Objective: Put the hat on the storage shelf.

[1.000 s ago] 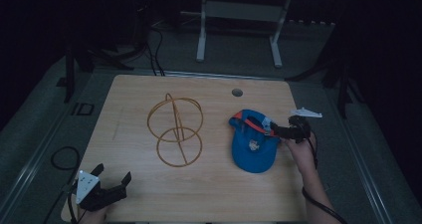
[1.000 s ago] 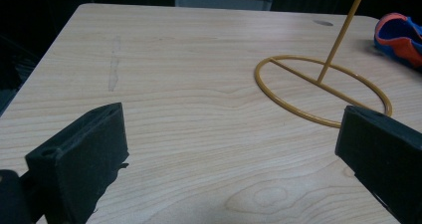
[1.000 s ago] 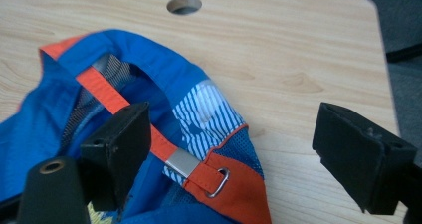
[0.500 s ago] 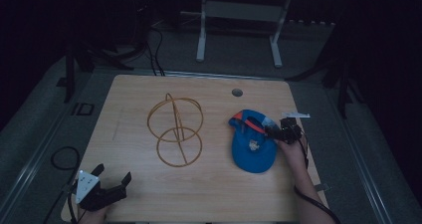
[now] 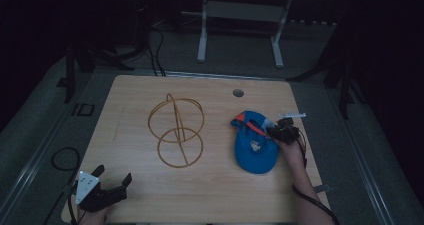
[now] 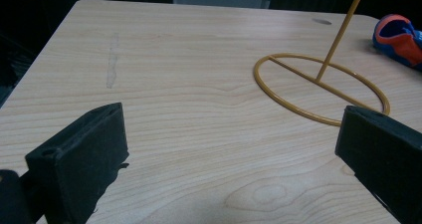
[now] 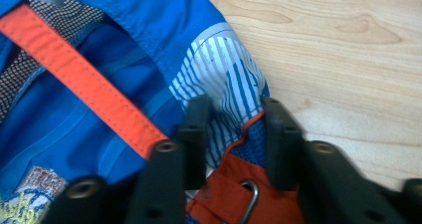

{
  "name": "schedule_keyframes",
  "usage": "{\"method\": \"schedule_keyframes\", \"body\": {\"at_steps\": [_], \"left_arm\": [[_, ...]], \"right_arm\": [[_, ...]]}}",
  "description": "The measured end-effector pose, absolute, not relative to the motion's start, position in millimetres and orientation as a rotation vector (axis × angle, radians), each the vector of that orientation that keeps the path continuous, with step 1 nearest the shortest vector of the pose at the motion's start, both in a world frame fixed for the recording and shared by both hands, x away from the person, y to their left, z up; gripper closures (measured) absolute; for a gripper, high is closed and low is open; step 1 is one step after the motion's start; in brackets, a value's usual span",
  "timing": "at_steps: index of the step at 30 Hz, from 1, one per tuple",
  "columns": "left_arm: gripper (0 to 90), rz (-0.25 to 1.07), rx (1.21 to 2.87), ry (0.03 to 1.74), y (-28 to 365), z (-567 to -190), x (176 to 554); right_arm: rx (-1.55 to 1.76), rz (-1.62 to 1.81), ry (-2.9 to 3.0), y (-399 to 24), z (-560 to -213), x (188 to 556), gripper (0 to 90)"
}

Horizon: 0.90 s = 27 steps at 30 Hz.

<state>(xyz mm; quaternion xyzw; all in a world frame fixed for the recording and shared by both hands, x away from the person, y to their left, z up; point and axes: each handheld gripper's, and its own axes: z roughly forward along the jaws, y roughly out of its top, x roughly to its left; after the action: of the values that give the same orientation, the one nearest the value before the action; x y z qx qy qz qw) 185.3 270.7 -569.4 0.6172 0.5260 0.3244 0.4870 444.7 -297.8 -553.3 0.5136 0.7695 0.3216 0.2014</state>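
A blue cap [image 5: 255,145] with orange trim lies on the right part of the wooden table [image 5: 150,200]. My right gripper [image 5: 274,131] is at its right rear edge. In the right gripper view the jaws have just been closing, and the right gripper [image 7: 234,109] now pinches the cap's striped and mesh fabric [image 7: 124,59]. A yellow wire stand [image 5: 176,117] with a round base stands mid-table. My left gripper [image 5: 112,174] rests at the near left corner, open with nothing in it. In the left gripper view, the left gripper [image 6: 229,124] faces the stand's base ring [image 6: 318,79], with the cap [image 6: 398,37] farther off.
A round cable hole [image 5: 238,92] sits near the table's far edge. Beyond the table, a grey metal frame [image 5: 240,15] stands on the dark floor. A black cable loop [image 5: 62,157] lies on the floor at the left.
My right gripper has come down and leftward onto the cap's edge, and its jaws have closed on the fabric. The left gripper has stayed put.
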Motion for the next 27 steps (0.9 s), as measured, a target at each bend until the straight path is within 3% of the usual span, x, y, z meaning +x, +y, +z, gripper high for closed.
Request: {"method": "schedule_keyframes", "body": {"at_steps": [3, 8, 27], "left_arm": [[0.3, 0.790, 1.501, 1.279, 271.0, -569.3, 185.3], [0.4, 0.801, 1.497, 1.291, 271.8, -569.3, 185.1], [1.2, 0.784, 1.569, 1.353, 265.1, -560.7, 185.0]], "right_arm": [[1.396, 0.854, 2.161, -291.7, -552.6, 444.1, 81.6], [1.373, 0.825, 2.164, -288.3, -550.8, 441.9, 86.7], [1.259, 1.025, 2.036, -279.0, -479.2, 412.7, 88.0]]}}
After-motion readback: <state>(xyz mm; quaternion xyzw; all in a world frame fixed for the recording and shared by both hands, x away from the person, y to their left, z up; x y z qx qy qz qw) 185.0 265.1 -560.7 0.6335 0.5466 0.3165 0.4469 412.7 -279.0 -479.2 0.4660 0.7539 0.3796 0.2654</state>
